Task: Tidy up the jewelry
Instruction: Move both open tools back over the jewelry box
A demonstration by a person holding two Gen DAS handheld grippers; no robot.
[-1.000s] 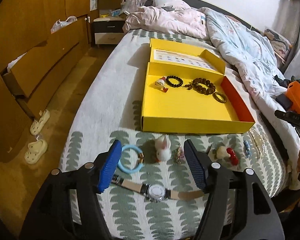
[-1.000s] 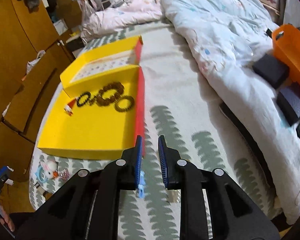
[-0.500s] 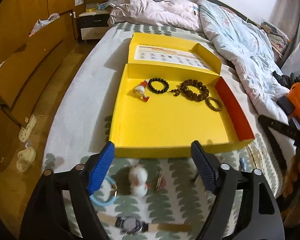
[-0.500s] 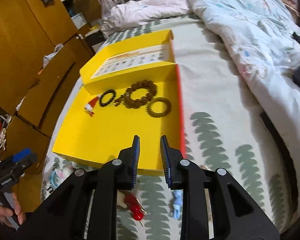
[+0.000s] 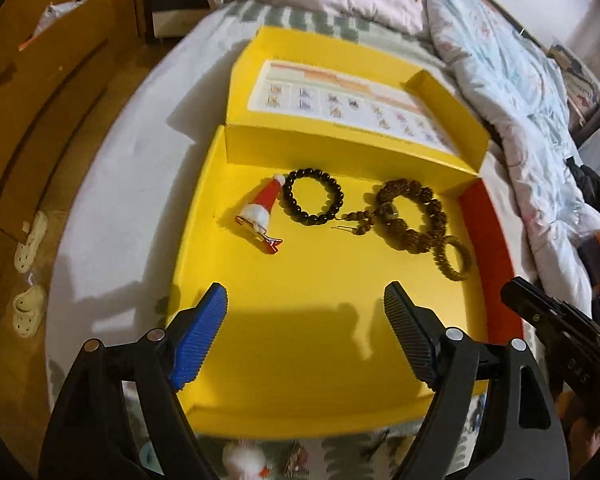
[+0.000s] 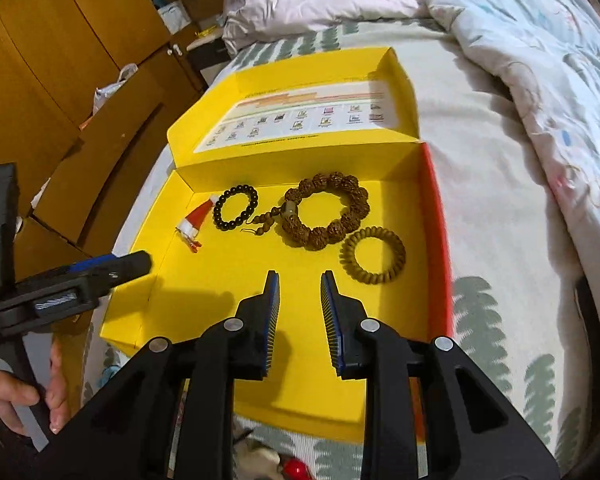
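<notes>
My left tool (image 5: 305, 332) hangs wide open and empty over the near part of the open yellow cardboard box (image 5: 324, 400) on the bed, and my right tool (image 6: 299, 306) hovers there too, its blue pads a narrow gap apart, gripping nothing. Along the box's far wall lie a red-and-white Santa-hat hair clip (image 5: 260, 214), a black beaded bracelet (image 5: 313, 196), a knobbly brown seed bracelet (image 6: 326, 210) and a brown coiled hair tie (image 6: 373, 255).

The left gripper (image 5: 305, 308) fills the bottom of its own view, pointing steeply down, jaws spread wide with nothing between them. The right gripper (image 6: 299, 292) sits at the bottom centre of its view, also tilted down, jaws set a narrow gap apart and empty. A hand (image 6: 16, 394) at the lower left edge of the right view grips the left gripper's handle.
</notes>
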